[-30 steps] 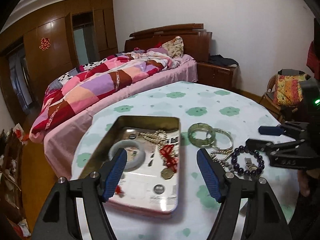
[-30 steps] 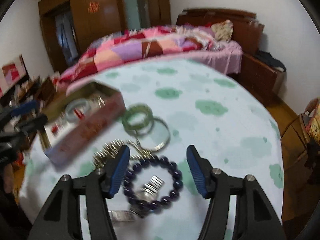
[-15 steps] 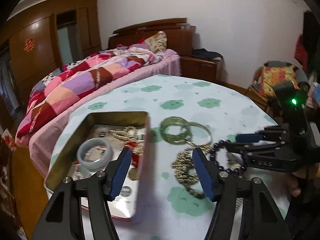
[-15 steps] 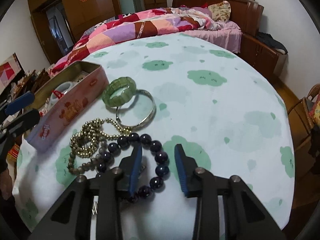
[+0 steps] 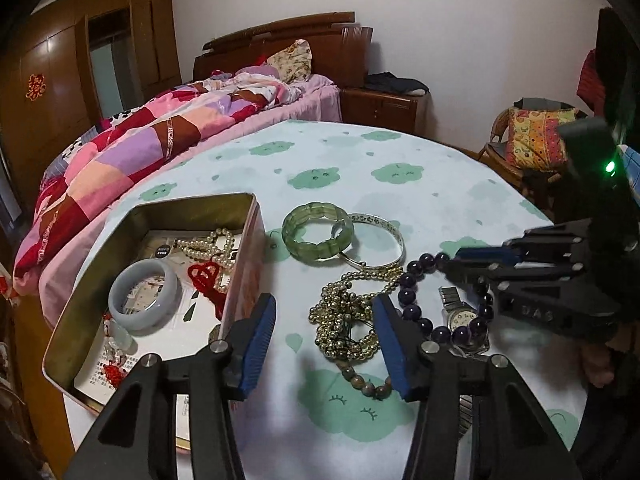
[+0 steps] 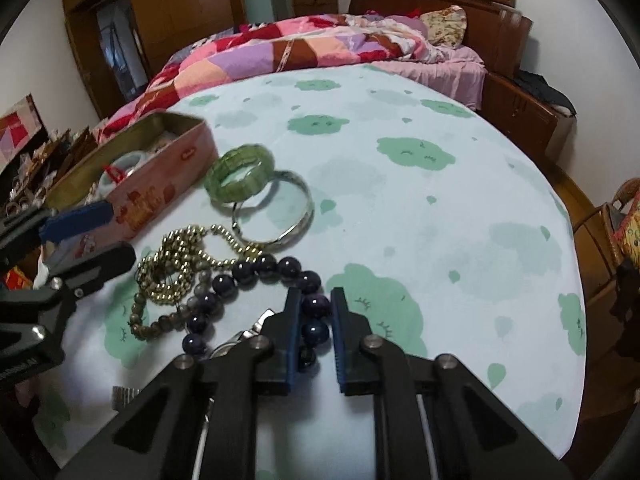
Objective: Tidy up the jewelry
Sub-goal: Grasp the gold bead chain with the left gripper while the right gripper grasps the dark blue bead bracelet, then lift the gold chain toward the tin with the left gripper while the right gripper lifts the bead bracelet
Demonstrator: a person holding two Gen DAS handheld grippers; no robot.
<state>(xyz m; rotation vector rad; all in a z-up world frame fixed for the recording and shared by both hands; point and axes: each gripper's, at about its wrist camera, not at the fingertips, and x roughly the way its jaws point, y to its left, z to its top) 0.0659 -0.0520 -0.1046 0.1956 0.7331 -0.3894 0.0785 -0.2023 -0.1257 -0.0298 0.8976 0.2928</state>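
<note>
A purple bead bracelet [image 6: 248, 270] lies on the cloud-print tablecloth [image 6: 400, 208] around a small watch [image 5: 460, 316]. My right gripper [image 6: 315, 320] is closing on the near side of that bracelet, with its blue pads against the beads. The right gripper [image 5: 460, 264] also shows side-on in the left wrist view. My left gripper [image 5: 326, 344] hovers low over a heap of gold bead chain [image 5: 348, 320]. Its jaws are narrowing and the chain lies partly between the tips, untouched. Left of it stands an open tin [image 5: 240, 216] with a pale bangle [image 5: 142, 290], pearls and a red knot.
A green stone bracelet [image 5: 318, 236] leans on a silver bangle [image 5: 384, 240] beyond the chain. A brown bead bracelet [image 5: 364, 384] lies near the left fingers. The left gripper [image 6: 86, 240] reaches in from the left in the right wrist view. A bed and a chair stand past the table's edge.
My left gripper moved right from over the tin to the gold chain, sank, and its jaws narrowed. My right gripper lowered onto the purple bracelet and its jaws drew in around the beads.
</note>
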